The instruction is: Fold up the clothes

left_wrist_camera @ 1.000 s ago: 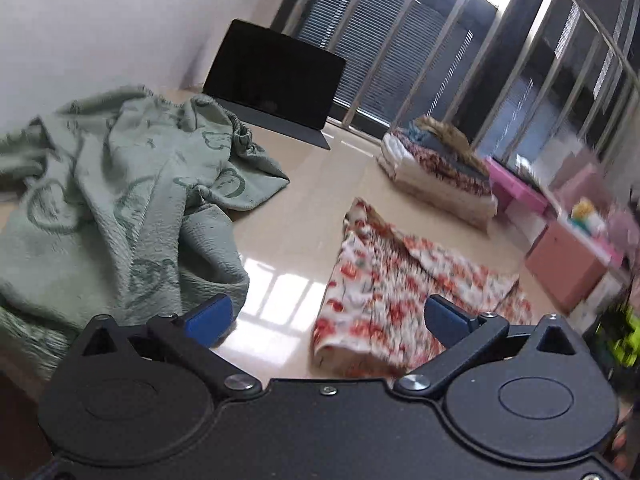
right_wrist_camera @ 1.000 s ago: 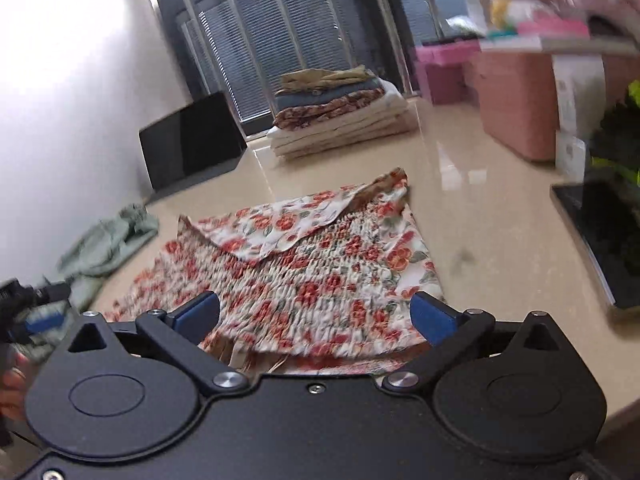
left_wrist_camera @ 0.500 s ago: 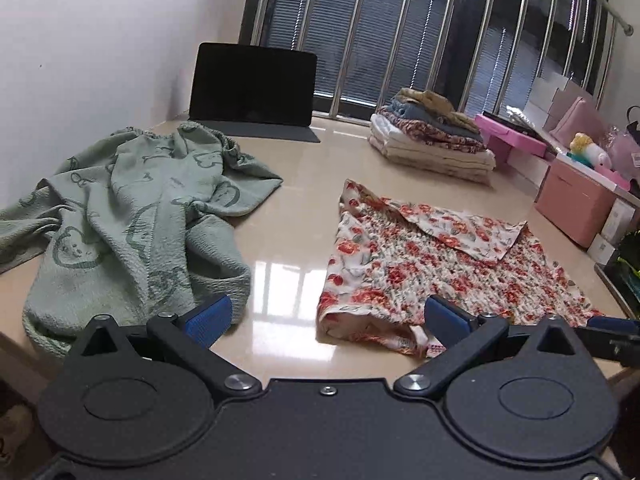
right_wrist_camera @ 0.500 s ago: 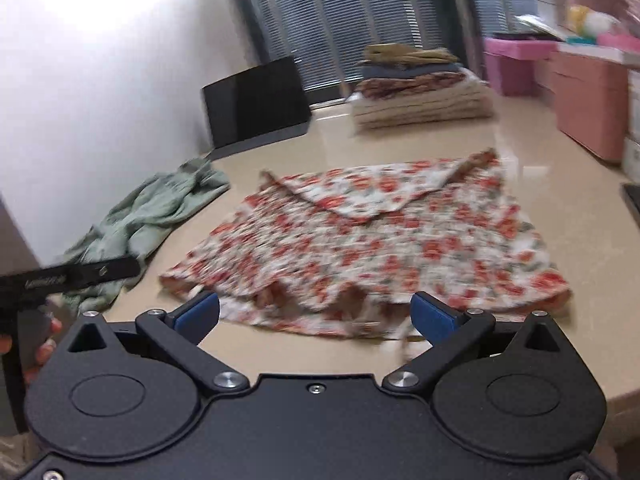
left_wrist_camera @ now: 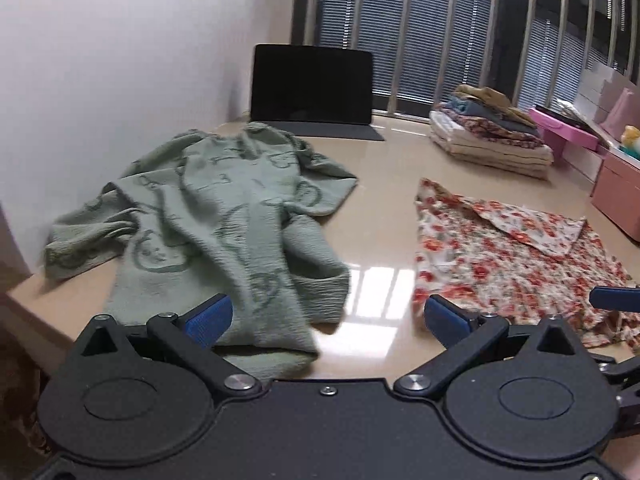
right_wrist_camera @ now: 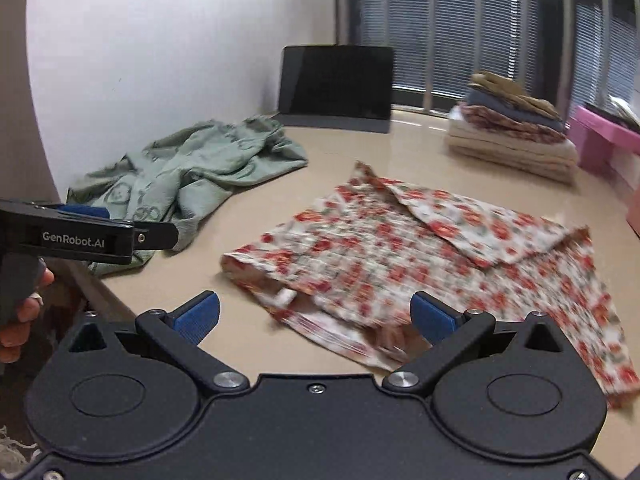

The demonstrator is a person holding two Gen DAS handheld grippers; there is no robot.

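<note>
On the beige tabletop [left_wrist_camera: 380, 208], furthest left, a crumpled green garment [left_wrist_camera: 216, 224] with a darker printed pattern lies bunched near the white wall, one end reaching the near table edge. Over that end hovers the left gripper [left_wrist_camera: 326, 318], its blue-padded jaws spread wide and holding nothing; the left pad sits above the green cloth, the right pad above bare table just beside the floral piece. Behind the green garment a dark tablet [left_wrist_camera: 312, 84] stands propped upright on its keyboard cover. Right of centre a red-and-white floral garment [right_wrist_camera: 420, 248] lies flat, partly folded, with one corner turned back over its top. The right gripper [right_wrist_camera: 314, 314] hovers at that garment's near edge, jaws wide apart and empty. Far right at the back, a stack of folded clothes [left_wrist_camera: 492, 132] rests beside a pink box [left_wrist_camera: 568, 132].
</note>
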